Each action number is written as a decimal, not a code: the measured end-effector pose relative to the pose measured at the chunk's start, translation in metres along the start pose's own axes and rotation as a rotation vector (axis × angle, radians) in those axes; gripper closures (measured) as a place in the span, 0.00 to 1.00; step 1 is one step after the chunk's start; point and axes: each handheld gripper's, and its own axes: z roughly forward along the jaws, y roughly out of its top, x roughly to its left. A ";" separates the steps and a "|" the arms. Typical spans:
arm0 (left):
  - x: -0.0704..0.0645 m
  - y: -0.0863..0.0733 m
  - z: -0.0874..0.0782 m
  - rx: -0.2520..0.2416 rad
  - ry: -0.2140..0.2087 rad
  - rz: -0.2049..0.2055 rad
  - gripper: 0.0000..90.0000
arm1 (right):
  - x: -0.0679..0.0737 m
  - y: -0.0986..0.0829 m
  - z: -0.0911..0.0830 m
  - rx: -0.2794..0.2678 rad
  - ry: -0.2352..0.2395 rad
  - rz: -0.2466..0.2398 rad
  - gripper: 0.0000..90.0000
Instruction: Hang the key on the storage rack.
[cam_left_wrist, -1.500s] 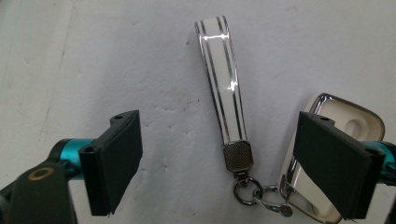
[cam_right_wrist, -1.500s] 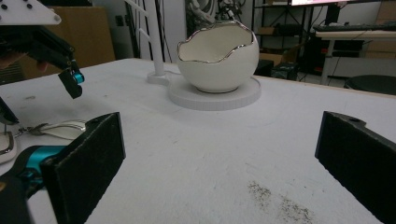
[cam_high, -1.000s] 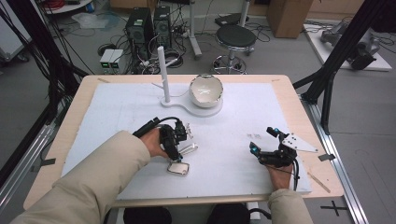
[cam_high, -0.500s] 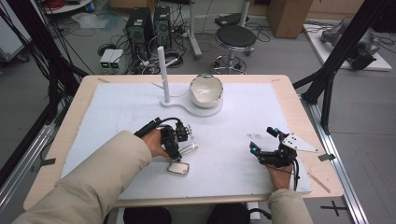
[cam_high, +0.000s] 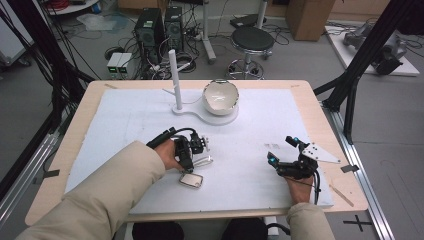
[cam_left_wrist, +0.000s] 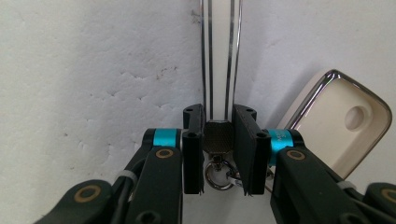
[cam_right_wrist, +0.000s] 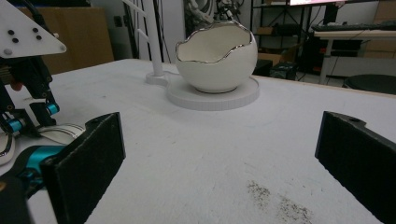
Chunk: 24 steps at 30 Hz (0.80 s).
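One left hand-held gripper (cam_left_wrist: 218, 154) pinches a keychain (cam_left_wrist: 219, 56) whose loop runs straight ahead.

Sleeves: beige — both forearms
Left gripper (cam_left_wrist: 218, 154): black jaws, cyan rings, brass-rimmed screws
Right gripper (cam_high: 283, 149): black — grey three-cornered plate

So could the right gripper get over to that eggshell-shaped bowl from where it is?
Probably yes: the right gripper is open and holds nothing, and only bare white mat lies between it and the bowl.
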 end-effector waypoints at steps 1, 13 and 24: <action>0.000 0.000 0.000 0.004 -0.002 0.011 0.82 | 0.000 0.000 0.000 0.000 0.000 0.000 0.01; 0.003 -0.004 -0.006 -0.039 0.018 0.055 0.83 | 0.000 0.000 0.000 0.000 -0.002 -0.002 0.01; 0.021 -0.026 -0.036 -0.324 0.006 -0.006 0.83 | 0.001 0.000 0.000 0.002 -0.003 -0.001 0.01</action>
